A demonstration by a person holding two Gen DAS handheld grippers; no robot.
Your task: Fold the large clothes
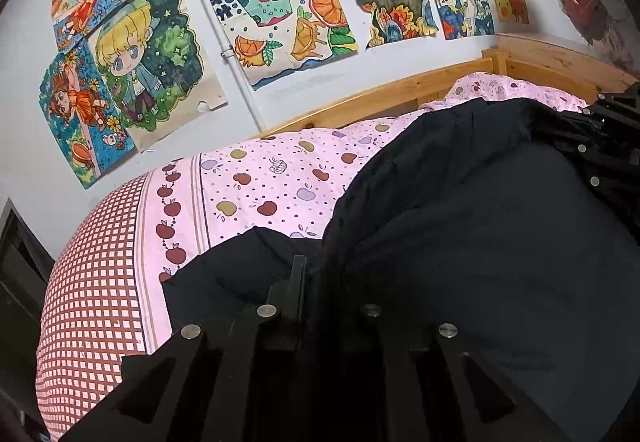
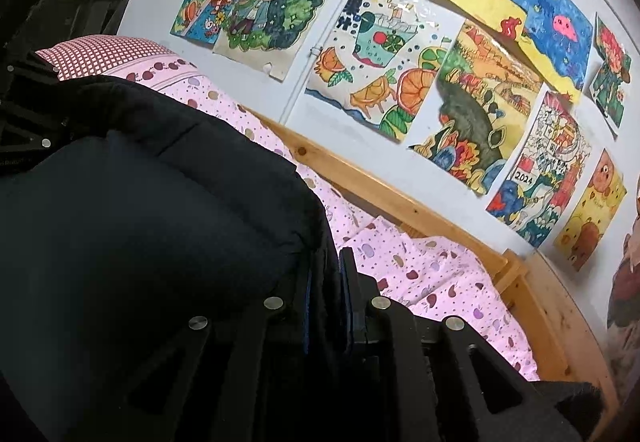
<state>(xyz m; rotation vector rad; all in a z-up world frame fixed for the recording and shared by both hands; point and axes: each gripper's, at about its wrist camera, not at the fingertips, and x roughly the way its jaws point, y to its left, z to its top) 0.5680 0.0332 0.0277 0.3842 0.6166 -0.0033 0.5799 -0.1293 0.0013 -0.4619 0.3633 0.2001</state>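
Fingers on both grippers look closed tight on dark cloth. On the left gripper I see one finger as a thin upright blade with the coat bunched right against it, no gap showing, so I judge it pinched on an edge of the garment. On the right gripper the fingers, with their blue pads, sit close together with a coat fold squeezed between them.

From the left fingers the coat bulks up ahead and to the right, puffy and quilted, with a flatter flap just ahead and left lying on the bed. From the right fingers it bulks ahead and to the left, and the pink sheet shows ahead and right, up to the wooden bed rail. Each gripper shows at the far edge of the other's view, so the two grips are apart with the coat between them.

I judge I am mid-fold, carrying one side over. To do it well I would move both grips together, keeping the held edge taut and level, lay it down square on the body of the coat, and only then let go. Thick padding springs back, so I would press the fold flat first. Uneven pull could twist the fold.
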